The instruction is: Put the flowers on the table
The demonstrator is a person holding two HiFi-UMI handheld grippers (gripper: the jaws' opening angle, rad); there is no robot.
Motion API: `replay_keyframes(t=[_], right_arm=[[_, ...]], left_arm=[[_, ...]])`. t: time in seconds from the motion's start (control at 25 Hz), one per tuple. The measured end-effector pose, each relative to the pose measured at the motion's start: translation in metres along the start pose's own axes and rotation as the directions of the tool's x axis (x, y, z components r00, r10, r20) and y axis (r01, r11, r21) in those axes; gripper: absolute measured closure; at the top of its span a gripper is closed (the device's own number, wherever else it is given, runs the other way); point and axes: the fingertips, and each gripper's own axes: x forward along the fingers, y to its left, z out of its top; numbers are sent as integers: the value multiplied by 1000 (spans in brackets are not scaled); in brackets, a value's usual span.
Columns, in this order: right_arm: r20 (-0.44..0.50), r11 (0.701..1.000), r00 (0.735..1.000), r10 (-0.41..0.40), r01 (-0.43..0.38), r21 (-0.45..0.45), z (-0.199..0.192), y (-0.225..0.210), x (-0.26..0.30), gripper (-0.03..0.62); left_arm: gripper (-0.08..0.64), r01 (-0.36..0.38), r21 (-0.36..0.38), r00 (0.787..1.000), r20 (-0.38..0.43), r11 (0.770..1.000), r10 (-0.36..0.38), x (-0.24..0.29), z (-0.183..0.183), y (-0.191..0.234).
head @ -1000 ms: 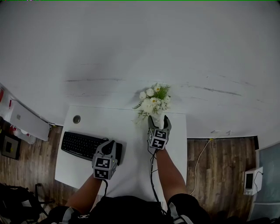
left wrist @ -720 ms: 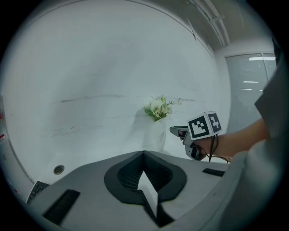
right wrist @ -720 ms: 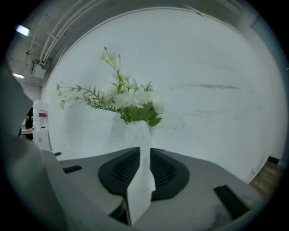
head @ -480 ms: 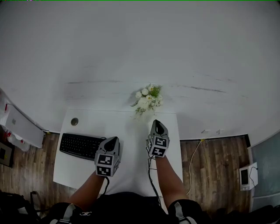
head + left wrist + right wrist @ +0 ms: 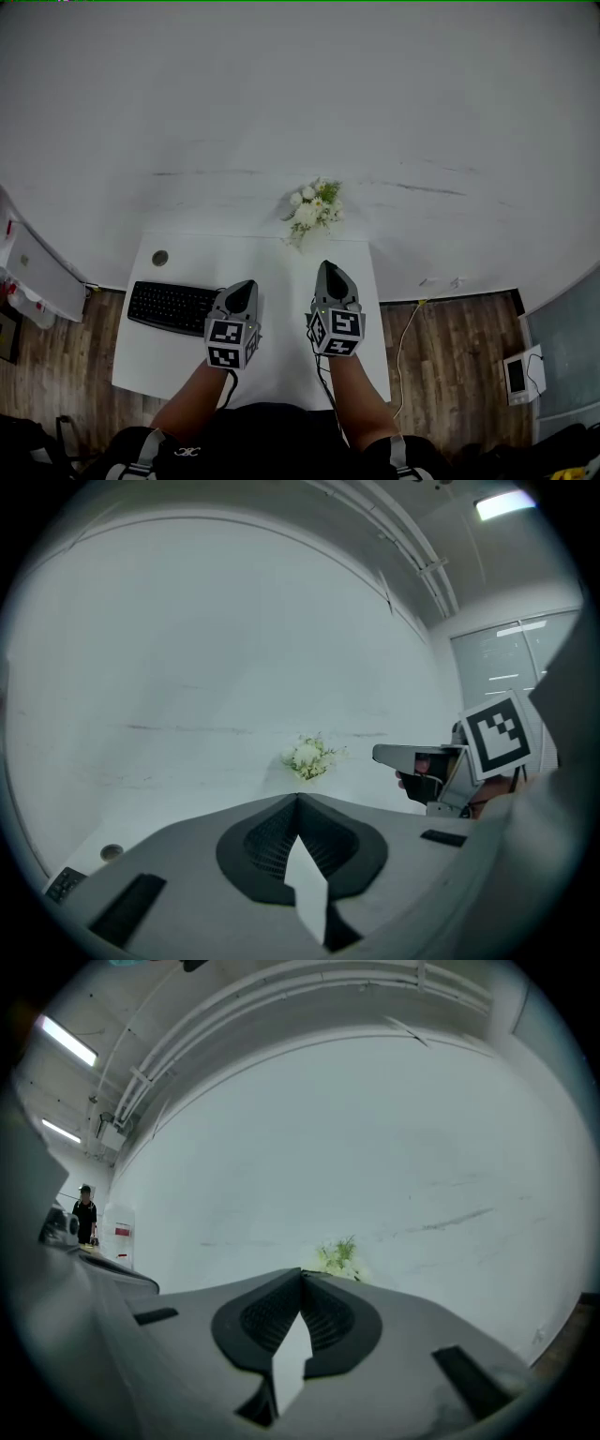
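Observation:
A small bunch of white flowers [image 5: 311,212] with green leaves stands at the far edge of the white table [image 5: 281,272], against the wall. It shows small in the left gripper view as the flowers [image 5: 308,757] and peeks over the jaws in the right gripper view as the flowers [image 5: 339,1258]. My right gripper [image 5: 328,274] is shut and empty, well short of the flowers. My left gripper [image 5: 242,289] is also shut with nothing in it, beside the right one. The right gripper [image 5: 394,755] appears at the side in the left gripper view.
A black keyboard [image 5: 172,307] lies on the left part of the table, near a round cable hole [image 5: 160,257]. Wooden floor [image 5: 450,347] lies to the right, with a cable [image 5: 405,330] and a small white device [image 5: 518,373]. A white unit [image 5: 37,277] stands at the left.
My right gripper let go of the flowers, shut and drew back toward me. The flowers stay at the table's far edge. The left gripper shifted slightly right and forward.

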Motion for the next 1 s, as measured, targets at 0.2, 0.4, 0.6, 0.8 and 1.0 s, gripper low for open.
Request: replay_keyframes(t=[0.2, 0.4, 0.6, 0.8, 1.0], right_arm=[[-6, 999, 1000, 7, -7, 31, -6, 14, -23, 589], [-18, 1000, 1000, 0, 0, 28, -9, 16, -28, 589], [-23, 1000, 1000, 3, -3, 28, -11, 25, -33, 589], [-30, 999, 999, 19, -18, 40, -16, 34, -34, 589], [-26, 998, 999, 43, -41, 53, -17, 42, -34, 589]], left_arm=[[558, 8, -5, 1000, 17, 1000, -8, -9, 1, -1], [558, 14, -6, 1000, 25, 1000, -14, -15, 1, -2], [558, 12, -7, 999, 36, 1000, -12, -26, 4, -1], [558, 8, -9, 999, 34, 1000, -8, -31, 2, 3], [558, 9, -6, 1000, 21, 1000, -9, -32, -2, 5]])
